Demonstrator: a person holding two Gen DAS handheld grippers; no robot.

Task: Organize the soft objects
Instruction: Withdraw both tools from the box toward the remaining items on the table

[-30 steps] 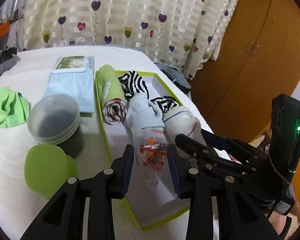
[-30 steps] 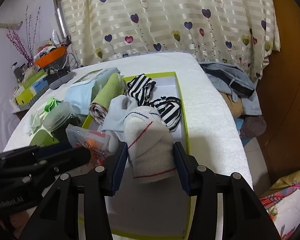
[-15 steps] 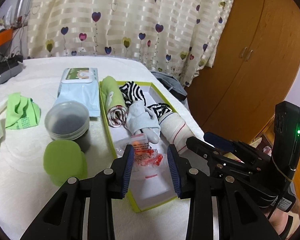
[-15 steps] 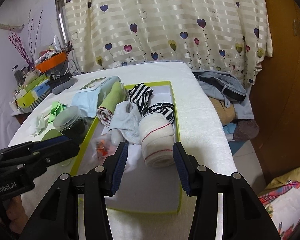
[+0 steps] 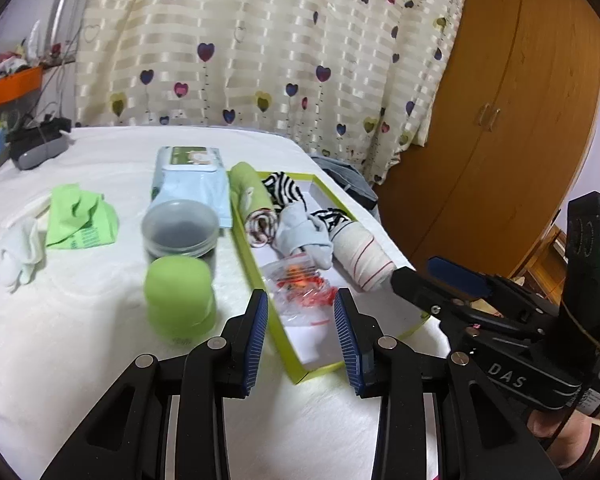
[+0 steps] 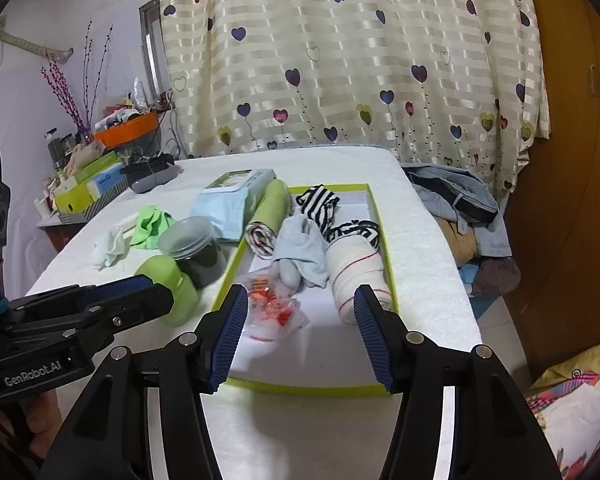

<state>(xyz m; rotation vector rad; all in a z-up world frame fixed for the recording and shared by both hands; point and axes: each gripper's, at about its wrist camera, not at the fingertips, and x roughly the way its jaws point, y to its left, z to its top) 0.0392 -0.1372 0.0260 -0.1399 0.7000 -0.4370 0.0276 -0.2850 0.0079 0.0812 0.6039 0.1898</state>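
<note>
A shallow green-rimmed box [image 5: 277,334] [image 6: 380,216] lies on the white bed. It holds a green rolled cloth [image 5: 250,192] [image 6: 274,208], striped black-and-white socks [image 5: 282,190] [image 6: 318,202], a pale blue sock [image 5: 306,232] [image 6: 304,246], a white roll with red stripes [image 5: 362,254] [image 6: 354,270] and a clear packet with orange contents [image 5: 300,290] [image 6: 270,308]. My left gripper [image 5: 301,334] is open and empty, above the box's near end. My right gripper [image 6: 301,330] is open and empty, above the box's near edge.
Left of the box stand a green cup [image 5: 179,294] [image 6: 168,280], a lidded clear jar [image 5: 181,232] [image 6: 194,246] and a blue wipes pack [image 5: 190,184] [image 6: 230,200]. A green cloth [image 5: 82,216] and a white cloth [image 5: 20,252] lie further left. Clothes [image 6: 460,196] lie off the bed's right side.
My left gripper let go of the packet and my right gripper let go of the white roll; both objects now lie in the box. Both grippers drew back and up.
</note>
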